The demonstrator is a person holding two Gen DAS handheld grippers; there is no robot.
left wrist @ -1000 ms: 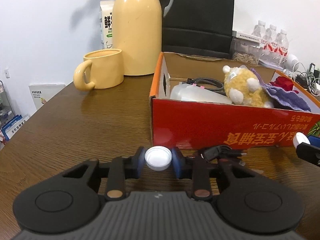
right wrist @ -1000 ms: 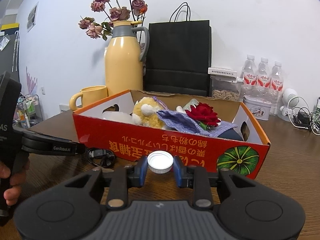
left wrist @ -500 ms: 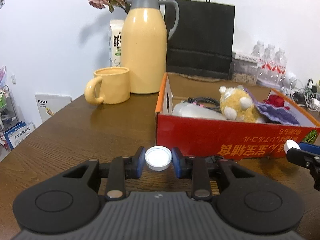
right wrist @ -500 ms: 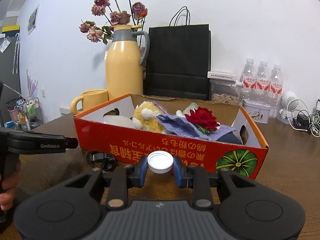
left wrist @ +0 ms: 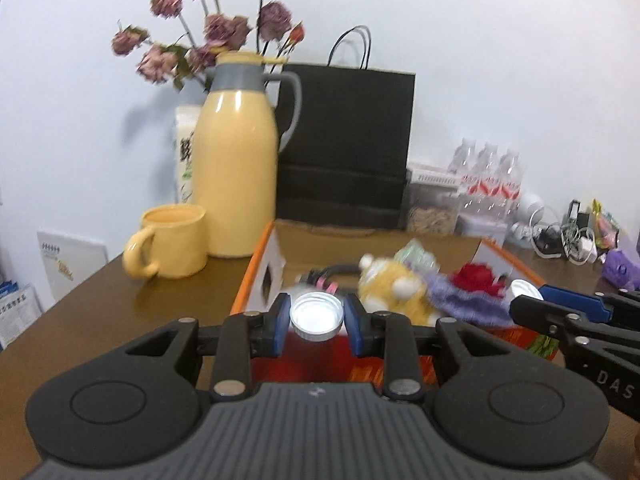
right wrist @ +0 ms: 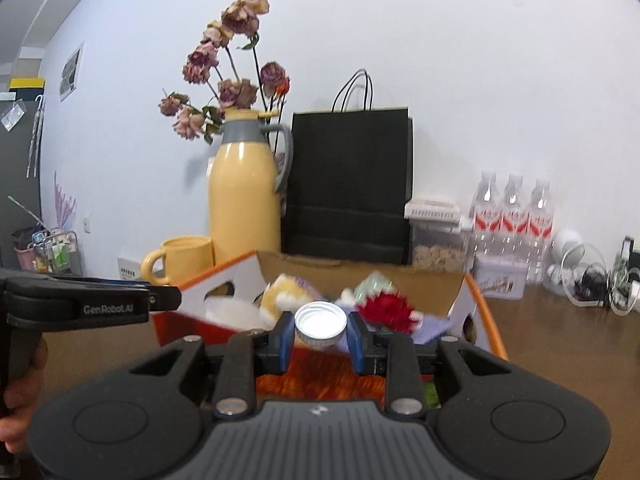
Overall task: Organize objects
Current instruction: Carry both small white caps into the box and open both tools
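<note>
**Two white bottle caps pinched above the red box**

Nearest the left wrist camera, the left gripper [left wrist: 317, 317] is clamped on a white bottle cap [left wrist: 317, 316], its blue pads pressed to either side of the rim. In its own view, the right gripper [right wrist: 320, 327] likewise squeezes a second white cap [right wrist: 320, 325] between its pads. From the left view, the right gripper [left wrist: 532, 300] reaches in from the right edge with its cap showing at the tip.

Just beyond both caps sits the red cardboard box [right wrist: 486, 320] with orange rim, open at the top, on the brown wooden table [left wrist: 120, 300]. Inside lie a yellow plush toy [left wrist: 394, 286], a purple cloth [left wrist: 468, 300], a red artificial flower [right wrist: 386, 308] and a black cable [left wrist: 336, 270], all somewhat blurred.

Behind the box's left end stands a yellow mug [left wrist: 176, 246], touching or just beside a tall yellow thermos jug [left wrist: 238, 176] with a grey collar. Dried roses [right wrist: 224, 88] rise behind the jug. To its right a black paper bag [right wrist: 348, 184] leans at the white wall, then a clear container [right wrist: 438, 240] and three water bottles [right wrist: 514, 216].
</note>
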